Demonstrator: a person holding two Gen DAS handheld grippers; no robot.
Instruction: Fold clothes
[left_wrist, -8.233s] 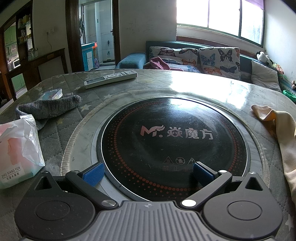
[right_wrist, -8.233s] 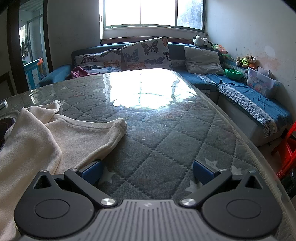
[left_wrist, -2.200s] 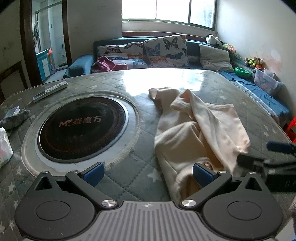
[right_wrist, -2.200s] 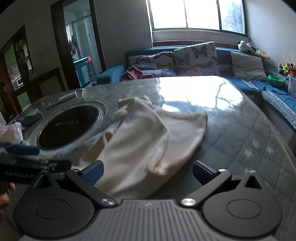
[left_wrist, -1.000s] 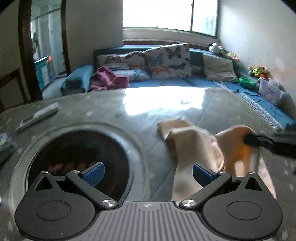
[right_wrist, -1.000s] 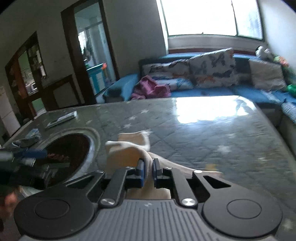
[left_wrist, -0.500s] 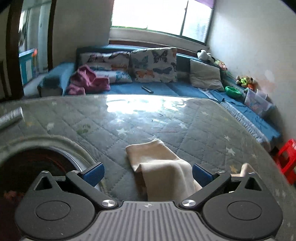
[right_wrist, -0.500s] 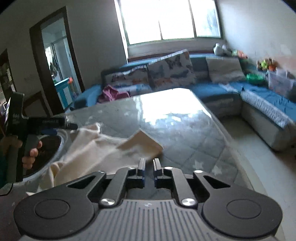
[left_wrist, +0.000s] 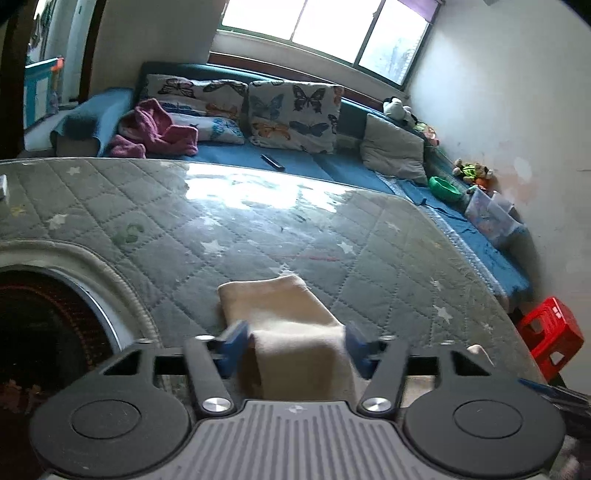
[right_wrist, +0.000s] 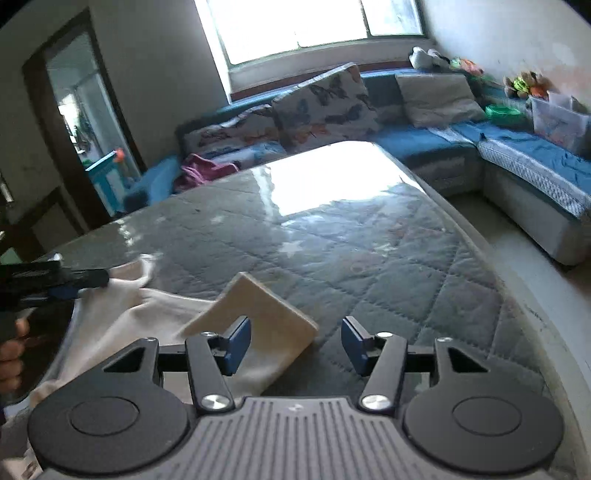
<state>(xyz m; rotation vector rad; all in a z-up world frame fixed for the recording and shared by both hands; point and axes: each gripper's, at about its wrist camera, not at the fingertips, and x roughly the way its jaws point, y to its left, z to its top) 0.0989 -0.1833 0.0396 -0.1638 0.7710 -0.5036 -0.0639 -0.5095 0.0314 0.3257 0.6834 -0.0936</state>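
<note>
Cream garment (left_wrist: 280, 317) lies on quilted surface (left_wrist: 258, 229); left tool (left_wrist: 293, 345) closing around a sleeve to hold it, right tool (right_wrist: 295, 345) opening, sleeve beside its pad.

Right gripper (right_wrist: 295, 345) opening (nothing pinched) above cream garment (right_wrist: 255, 314)

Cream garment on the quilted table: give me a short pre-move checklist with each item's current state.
1. Left tongs straddle the cream garment sleeve: ok, cloth sits between the closing jaws.
2. Left pads pressing the cloth: cannot tell, blurred.
3. Right tongs have let go: ok, jaws opening, the sleeve end touches only the left pad.
4. Garment is flat: not ok, rumpled toward the cooktop.
5. Garment clear of the table edge: ok.
</note>
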